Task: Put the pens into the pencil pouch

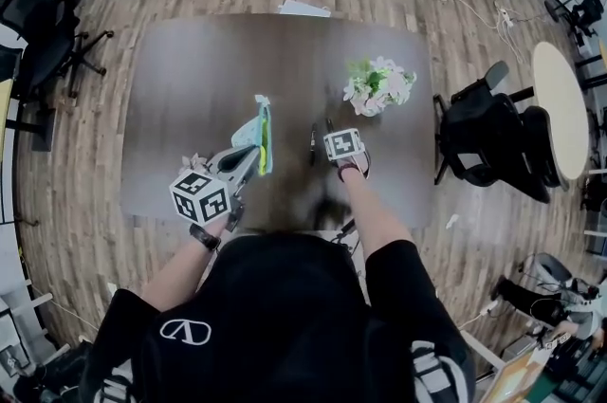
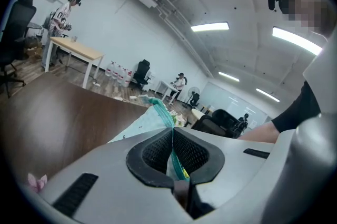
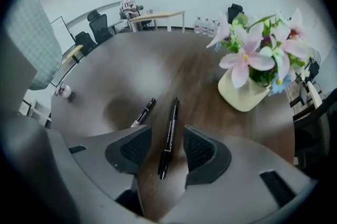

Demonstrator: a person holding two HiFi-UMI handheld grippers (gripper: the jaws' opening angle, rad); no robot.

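The right tongs point(image 3: 167, 145) stand apart astride a pen point(image 3: 169, 130) on the bench point(image 3: 131, 59), left of the flower pot point(image 3: 243, 96); an off-centre squeeze could roll it away. Farther left of the pot, the left tongs point(image 2: 172, 157) clamp the raised pencil pouch point(image 2: 151, 118).

From the head view, the marker cube point(image 1: 343, 145) sits over the right tongs point(image 3: 167, 150), so its jaws and the pen point(image 3: 169, 133) between them are hidden there! The pencil pouch point(image 2: 154, 118) dives into the left tongs point(image 2: 174, 159), lower end buried. That pen's print: too small to read. The near edge of the table point(image 1: 190, 107) vanishes behind the person point(image 1: 285, 316).
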